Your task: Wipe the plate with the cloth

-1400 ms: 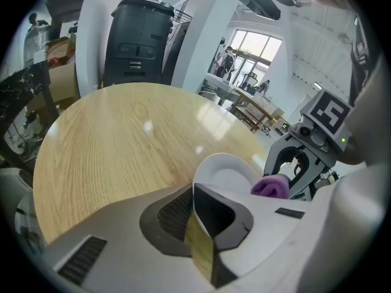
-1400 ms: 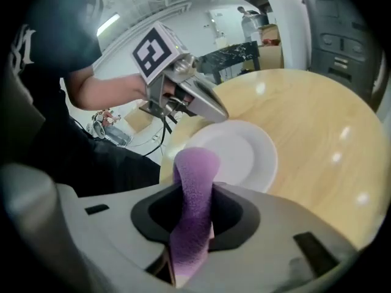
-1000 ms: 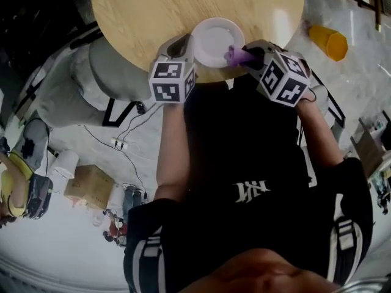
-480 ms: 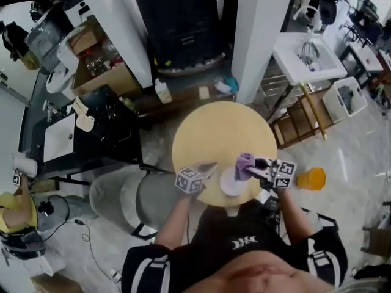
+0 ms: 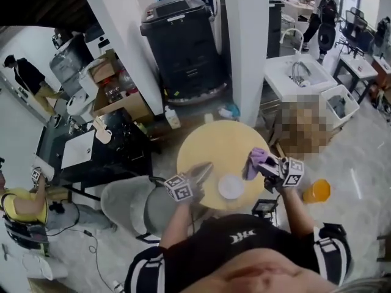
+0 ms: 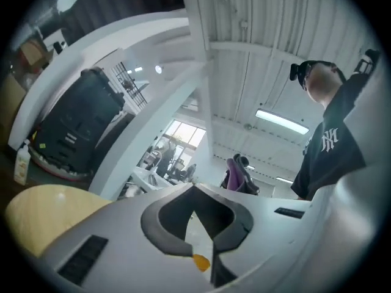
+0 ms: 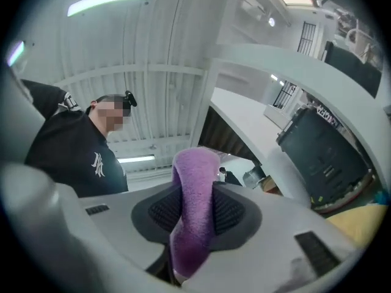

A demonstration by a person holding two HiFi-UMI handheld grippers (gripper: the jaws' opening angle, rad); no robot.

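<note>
The plate lies bare on the round table, close to the edge nearest the person. It sits between the two grippers, and neither of them touches it.

The right gripper is clamped on the cloth. In the head view the cloth shows as a purple bunch past the table's right edge, above and to the right of the plate. In the right gripper view the cloth stands as a thick folded strip between the ribbed pads. Both pads of the right gripper press on it, and its rounded top rises above the jaws. Behind it that view shows ceiling lights and the person in a black shirt.

The left gripper lies over the table's left part, its tip pointing toward the middle. In the left gripper view its jaws are closed tip to tip with nothing between them. A small gap lower down shows only the floor and a spot of orange. The same view shows the table at the lower left and the cloth held up beyond the jaws.

Both gripper views look out at the room and ceiling, not down at the table. The grippers appear to be above the table; the head view does not show how high.

An orange cup stands on the floor to the table's right. A black bin and a white pillar stand beyond the table.
</note>
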